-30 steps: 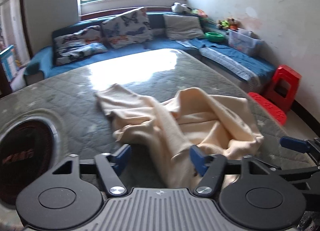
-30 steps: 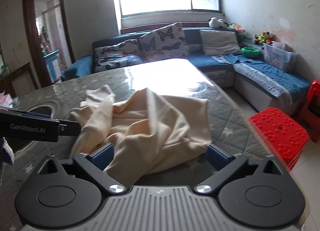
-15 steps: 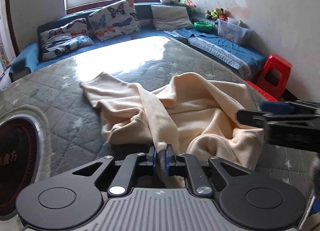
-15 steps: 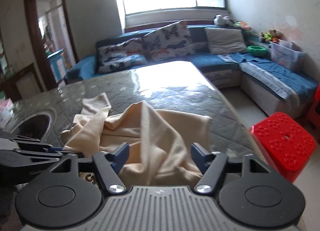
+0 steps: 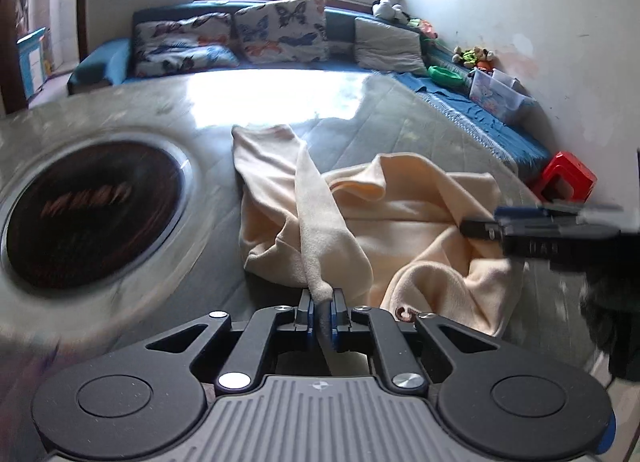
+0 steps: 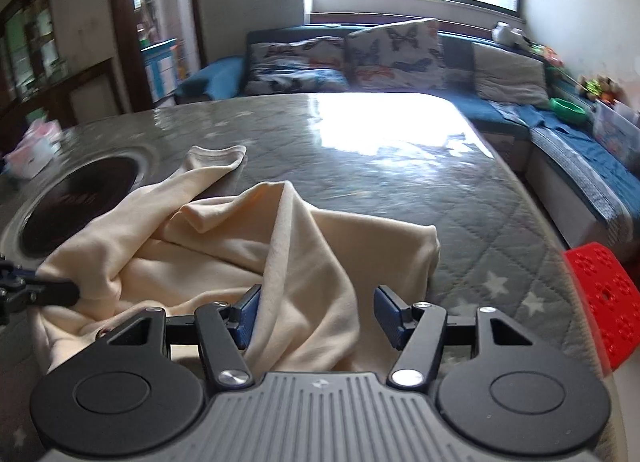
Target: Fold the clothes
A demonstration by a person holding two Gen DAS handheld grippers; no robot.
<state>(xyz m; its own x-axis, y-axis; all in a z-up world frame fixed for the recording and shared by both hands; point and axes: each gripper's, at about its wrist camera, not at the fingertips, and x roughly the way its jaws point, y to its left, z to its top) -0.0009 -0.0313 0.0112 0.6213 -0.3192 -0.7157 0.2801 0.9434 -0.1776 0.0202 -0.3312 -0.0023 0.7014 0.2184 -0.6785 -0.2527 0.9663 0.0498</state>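
My left gripper [image 5: 322,316] is clenched on a narrow strip of the cream garment [image 5: 404,221] — the cloth is pinched between the blue pads and runs up from them in a taut ridge toward the far end of the piece. My right gripper [image 6: 316,316] has its jaws apart and closing, with a raised fold of the same garment between them; the left pad touches the fabric, the right pad stands clear of it (so nothing is clamped there yet). In the left view the right gripper's dark fingers reach in from the right edge, over the garment's crumpled side.

The garment lies bunched on the grey quilted table [image 6: 460,197], near its front edge, one long end stretched out toward the round dark inset [image 5: 92,213] on the left. Beyond the table stands a blue sofa [image 6: 216,79] with butterfly cushions [image 6: 396,49] under a bright window — and to the right, beside the table, a red stool [image 6: 608,290].
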